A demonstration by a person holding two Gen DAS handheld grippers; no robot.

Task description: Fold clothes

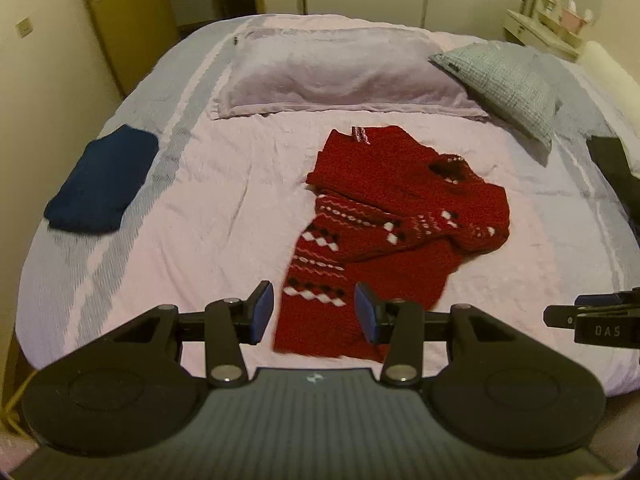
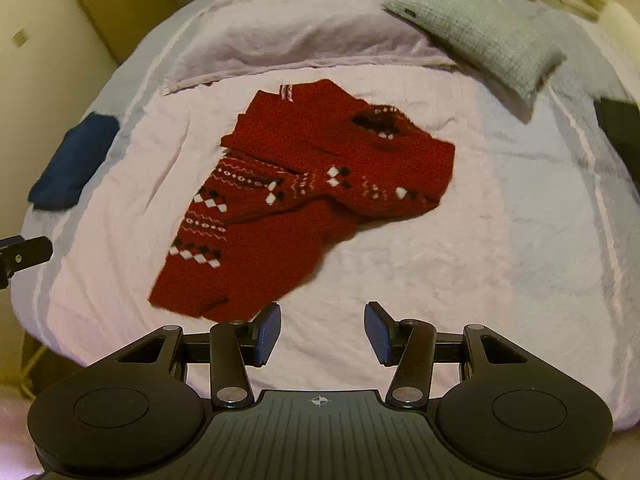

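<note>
Red patterned sweater lies crumpled mid-bed below the pillows, left gripper and right gripper both hovering with jaws apart, empty.

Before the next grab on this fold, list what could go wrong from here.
1. The red sweater lies rumpled, a sleeve thrown across the patterned body; a pinch may catch several layers and fold them crooked.
2. Both grippers are open and empty. In its own view the left gripper frames the hem, while the right gripper frames bare sheet, so an uneven lift could skew the hem.
3. Dragging knit over the wrinkled sheet could bunch both.
</note>
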